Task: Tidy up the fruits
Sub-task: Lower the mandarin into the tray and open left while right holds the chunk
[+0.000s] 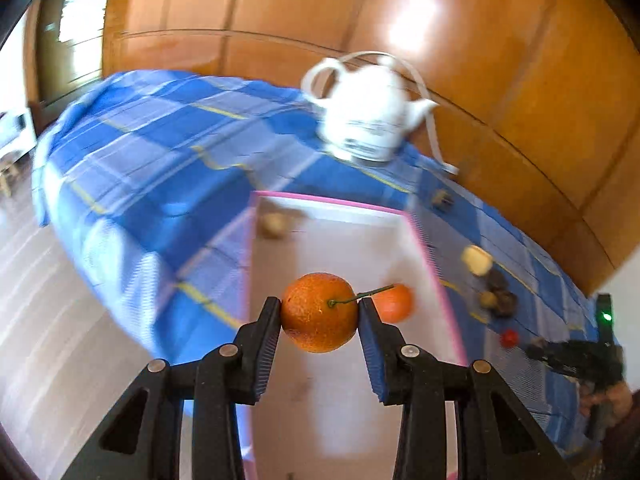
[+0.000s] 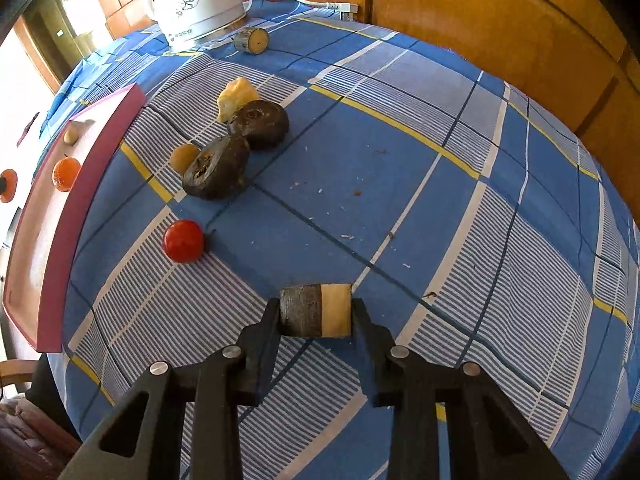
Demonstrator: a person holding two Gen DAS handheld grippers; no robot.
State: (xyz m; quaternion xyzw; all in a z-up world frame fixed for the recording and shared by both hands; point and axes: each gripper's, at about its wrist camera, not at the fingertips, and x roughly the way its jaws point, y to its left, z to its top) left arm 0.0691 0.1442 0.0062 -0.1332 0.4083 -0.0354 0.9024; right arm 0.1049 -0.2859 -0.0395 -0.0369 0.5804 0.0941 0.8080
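My left gripper (image 1: 320,304) is shut on an orange mandarin (image 1: 319,312) with a green stem, held in the air over a white tray with a pink rim (image 1: 328,199). A second mandarin (image 1: 394,303) and a small tan fruit (image 1: 274,225) lie in that tray. My right gripper (image 2: 316,304) points down at the checked blue cloth (image 2: 400,184), its pads pressed on both sides of a short cane piece (image 2: 316,311) with dark bark and a pale cut end. The piece rests on the cloth.
Left of the right gripper lie a red cherry tomato (image 2: 184,241), two dark brown round fruits (image 2: 216,168) (image 2: 260,124), a small tan fruit (image 2: 184,157), a pale yellow chunk (image 2: 236,96) and another cane piece (image 2: 252,41). A white kettle (image 2: 196,8) stands at the back.
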